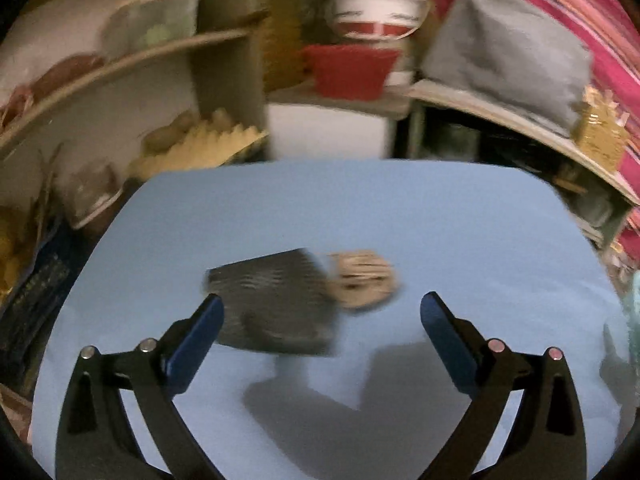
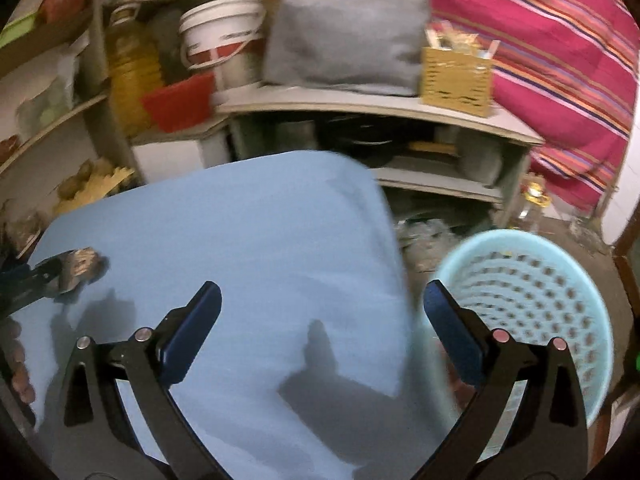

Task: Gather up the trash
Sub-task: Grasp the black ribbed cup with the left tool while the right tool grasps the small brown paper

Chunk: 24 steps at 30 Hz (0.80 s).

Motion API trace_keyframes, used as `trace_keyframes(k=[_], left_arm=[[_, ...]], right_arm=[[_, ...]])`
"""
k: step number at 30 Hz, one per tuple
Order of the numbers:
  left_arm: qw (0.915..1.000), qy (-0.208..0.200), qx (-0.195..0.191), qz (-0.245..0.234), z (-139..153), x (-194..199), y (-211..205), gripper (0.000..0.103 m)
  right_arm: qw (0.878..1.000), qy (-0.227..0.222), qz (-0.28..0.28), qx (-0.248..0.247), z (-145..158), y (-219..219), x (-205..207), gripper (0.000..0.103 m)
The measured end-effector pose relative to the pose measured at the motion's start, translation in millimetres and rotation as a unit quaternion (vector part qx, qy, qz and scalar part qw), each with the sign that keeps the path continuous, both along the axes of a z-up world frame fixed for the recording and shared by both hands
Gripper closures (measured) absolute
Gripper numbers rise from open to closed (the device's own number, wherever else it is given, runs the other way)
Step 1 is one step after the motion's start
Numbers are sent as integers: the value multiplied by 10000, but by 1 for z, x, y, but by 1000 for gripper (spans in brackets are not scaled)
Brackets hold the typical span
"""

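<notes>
Blue tabletop (image 1: 400,208) fills both views, but motion blur smears nearly everything. In the left wrist view a dark grey, patterned flat piece of trash (image 1: 276,304) lies on the table with a tan crumpled piece (image 1: 366,280) touching its right edge; what either is cannot be made out. The left gripper (image 1: 322,308) hangs spread wide above them, grasping nothing. Only the right wrist view shows the pale blue perforated basket (image 2: 532,292) beside the table's right edge, partly hidden behind the right gripper (image 2: 322,300), also released and empty
</notes>
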<state>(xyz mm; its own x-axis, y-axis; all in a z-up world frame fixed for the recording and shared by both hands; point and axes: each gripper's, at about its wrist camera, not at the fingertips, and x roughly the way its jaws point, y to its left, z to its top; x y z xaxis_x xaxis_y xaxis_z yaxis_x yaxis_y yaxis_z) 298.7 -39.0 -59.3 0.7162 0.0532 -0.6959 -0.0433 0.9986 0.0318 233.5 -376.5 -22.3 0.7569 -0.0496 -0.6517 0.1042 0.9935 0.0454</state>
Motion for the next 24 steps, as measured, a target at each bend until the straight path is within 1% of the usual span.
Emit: trace_keyframes(k=[3, 4, 7, 9, 12, 14, 15, 18, 20, 24], left_arm=[[9999, 87, -5, 121, -11, 8, 21, 7], [9998, 181, -25, 115, -16, 10, 28, 7], [9992, 387, -103, 24, -26, 17, 33, 7], [9991, 407, -63, 30, -30, 22, 33, 7], [9987, 435, -252, -67, -31, 27, 37, 8], [9982, 472, -351, -140, -31, 29, 41, 16], [9979, 507, -367, -185, -32, 30, 43, 30], [9972, 552, -414, -279, -31, 31, 51, 29], [9975, 553, -380, -234, -30, 28, 61, 29], [9981, 460, -393, -153, -18, 18, 88, 30]], right_arm=[[9998, 52, 189, 55, -5, 28, 13, 4], [9997, 71, 239, 31, -7, 36, 17, 4], [9992, 124, 382, -35, -10, 62, 30, 4], [9987, 145, 481, -50, -12, 78, 36, 4], [9981, 156, 590, -54, -14, 99, 44, 4], [9977, 162, 657, -26, -15, 113, 51, 4], [9975, 166, 692, -21, -16, 121, 55, 4], [9968, 140, 793, 2, -18, 143, 64, 4], [9961, 119, 879, 19, -21, 159, 71, 4], [9946, 164, 1022, -103, -29, 192, 82, 4]])
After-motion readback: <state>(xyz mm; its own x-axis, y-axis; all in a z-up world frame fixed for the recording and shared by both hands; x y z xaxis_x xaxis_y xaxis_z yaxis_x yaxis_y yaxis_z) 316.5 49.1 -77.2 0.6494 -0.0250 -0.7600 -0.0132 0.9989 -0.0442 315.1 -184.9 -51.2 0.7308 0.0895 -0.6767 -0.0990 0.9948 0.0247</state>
